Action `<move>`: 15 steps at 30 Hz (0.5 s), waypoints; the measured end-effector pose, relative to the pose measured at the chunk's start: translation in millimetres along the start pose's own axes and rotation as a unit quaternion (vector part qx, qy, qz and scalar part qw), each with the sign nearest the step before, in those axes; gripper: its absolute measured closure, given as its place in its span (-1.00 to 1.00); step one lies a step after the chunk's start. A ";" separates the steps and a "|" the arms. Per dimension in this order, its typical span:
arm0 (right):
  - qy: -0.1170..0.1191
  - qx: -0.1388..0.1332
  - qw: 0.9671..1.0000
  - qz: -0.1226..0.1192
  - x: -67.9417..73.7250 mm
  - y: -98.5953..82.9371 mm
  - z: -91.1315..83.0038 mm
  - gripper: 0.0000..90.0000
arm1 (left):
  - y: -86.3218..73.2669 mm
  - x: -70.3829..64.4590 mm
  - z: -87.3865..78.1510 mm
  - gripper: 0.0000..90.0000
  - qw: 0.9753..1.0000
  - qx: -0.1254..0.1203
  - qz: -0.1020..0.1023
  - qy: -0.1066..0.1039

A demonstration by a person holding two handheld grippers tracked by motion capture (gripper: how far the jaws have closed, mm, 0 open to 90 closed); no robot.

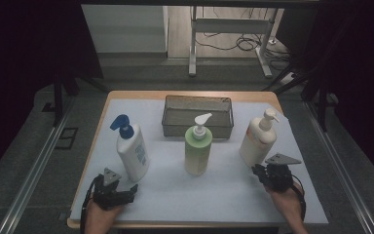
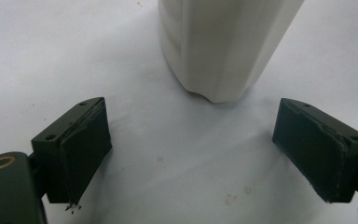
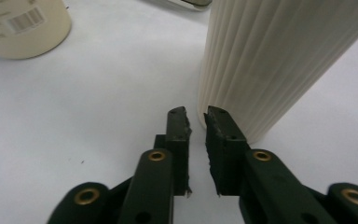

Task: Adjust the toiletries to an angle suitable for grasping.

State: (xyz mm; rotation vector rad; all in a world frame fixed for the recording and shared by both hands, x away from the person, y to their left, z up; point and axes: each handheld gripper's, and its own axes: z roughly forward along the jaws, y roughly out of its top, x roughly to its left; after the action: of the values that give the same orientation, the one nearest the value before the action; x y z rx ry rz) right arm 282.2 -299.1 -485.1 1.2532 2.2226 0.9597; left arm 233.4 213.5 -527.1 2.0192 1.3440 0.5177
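1. High view: both tongs sit at the near edge of the table (image 1: 126, 100). The left tongs (image 1: 128, 191) point at the foot of the blue-pump bottle (image 1: 132, 152), just ahead of them. The right tongs (image 1: 259, 171) are close against the base of the cream bottle (image 1: 257, 139). The green bottle (image 1: 197, 149) stands between the two, ahead of both, and the mesh basket (image 1: 197, 116) lies beyond it.

2. Left gripper view: the jaws stand wide apart and hold nothing. The blue-pump bottle (image 2: 223, 46) rises straight ahead, a short way past the tips. This looks like the approach before a grasp; next the tongs must slide forward until the jaws flank the bottle, then squeeze.

3. Right gripper view: the jaws are nearly together, with a thin gap, and empty. The ribbed cream bottle (image 3: 279, 60) stands just past the tips to the right, perhaps touching; I can't be sure. They would have to spread first.
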 end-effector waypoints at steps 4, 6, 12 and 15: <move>0.005 0.007 1.000 -0.001 0.5 -1.8 -8.6 0.46 | 0.0 0.0 0.0 -0.76 1.000 0.000 0.000 0.000; 0.003 0.008 1.000 -0.001 0.9 -2.0 -11.9 0.35 | 0.0 -0.1 0.0 -0.76 1.000 0.000 0.000 0.000; -0.004 0.000 1.000 0.014 -3.8 0.0 -24.6 0.14 | 0.0 -0.1 0.0 -0.76 1.000 0.000 0.000 0.000; -0.008 -0.003 1.000 0.018 -6.2 1.2 -28.2 0.06 | 0.0 -0.1 0.0 -0.76 1.000 0.000 0.000 0.000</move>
State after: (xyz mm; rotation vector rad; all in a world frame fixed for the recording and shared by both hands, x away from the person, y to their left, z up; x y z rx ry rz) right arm 268.0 -314.3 -465.0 1.2991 2.1898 0.9649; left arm 233.4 213.4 -527.1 2.0192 1.3441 0.5182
